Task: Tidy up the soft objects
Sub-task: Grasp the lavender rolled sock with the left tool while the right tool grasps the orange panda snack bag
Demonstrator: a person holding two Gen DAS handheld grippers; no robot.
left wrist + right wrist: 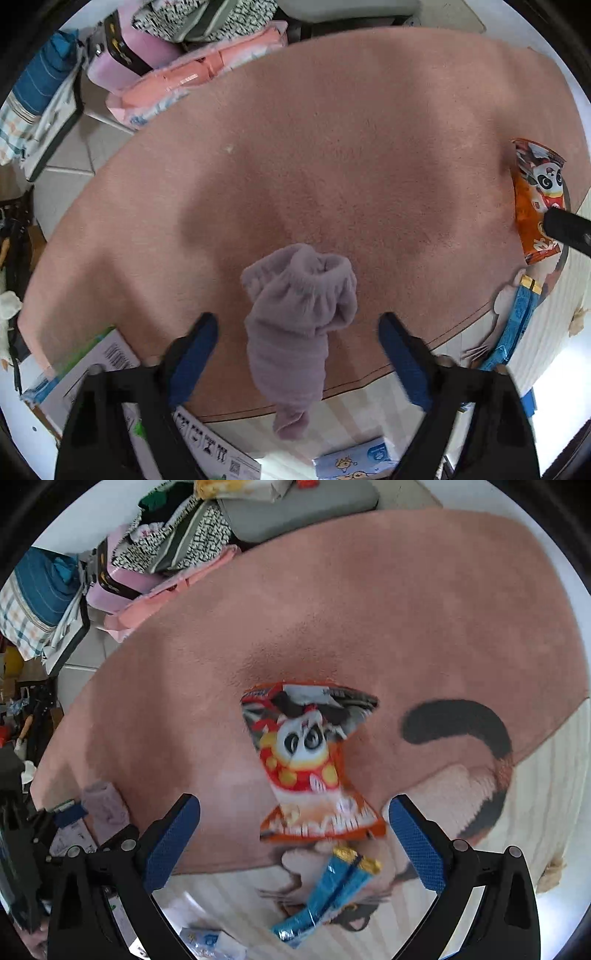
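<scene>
A fuzzy mauve sock [299,328] lies on the pink rug [332,147], its cuff away from me. My left gripper [297,321] is open, its blue-padded fingers [195,350] on either side of the sock and apart from it. An orange snack bag with a panda print [314,764] lies on the rug in the right wrist view. My right gripper [293,805] is open and straddles the bag's near end without touching it. The bag also shows at the right edge of the left wrist view [537,199]. The sock also shows at the left of the right wrist view [105,805].
A blue snack packet [328,893] lies just below the orange bag. A cardboard box [122,373] sits at the rug's near left. A light blue tissue pack [354,461] lies near me. Folded clothes and bags [173,546] pile beyond the rug's far left edge.
</scene>
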